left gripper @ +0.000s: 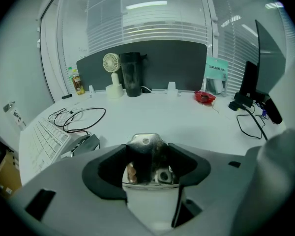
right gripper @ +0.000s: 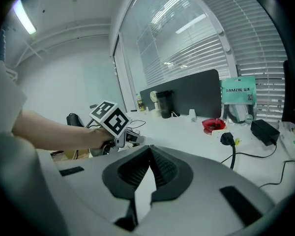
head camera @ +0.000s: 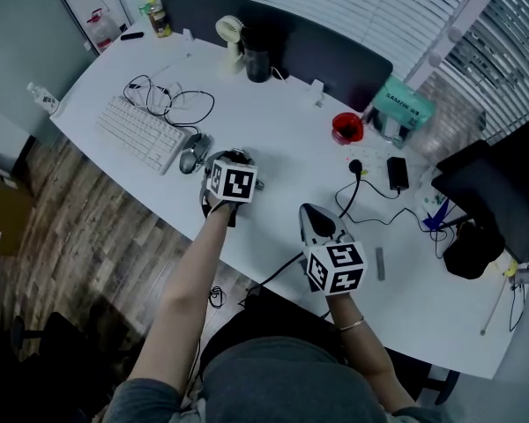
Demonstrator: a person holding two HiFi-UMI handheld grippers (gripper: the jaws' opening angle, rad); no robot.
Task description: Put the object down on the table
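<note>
My left gripper (left gripper: 147, 162) is shut on a small shiny metal object (left gripper: 145, 145) with a hole near its top. The object stands between the dark jaws, just above the white table (left gripper: 187, 122). In the head view the left gripper (head camera: 234, 160) is beside the mouse (head camera: 192, 154), and the object itself is hidden under the gripper. My right gripper (head camera: 312, 215) hovers near the table's front edge, shut with nothing in it. In the right gripper view its jaws (right gripper: 149, 154) meet in a closed line, and the left gripper (right gripper: 129, 136) shows to the left.
A keyboard (head camera: 141, 133) and looped cables (head camera: 172, 101) lie left of the left gripper. A red bowl (head camera: 346, 128), a plug with adapter (head camera: 397, 173), and a teal box (head camera: 403, 104) are at right. A fan (head camera: 231, 35) and black cup (head camera: 257, 62) stand by the rear partition.
</note>
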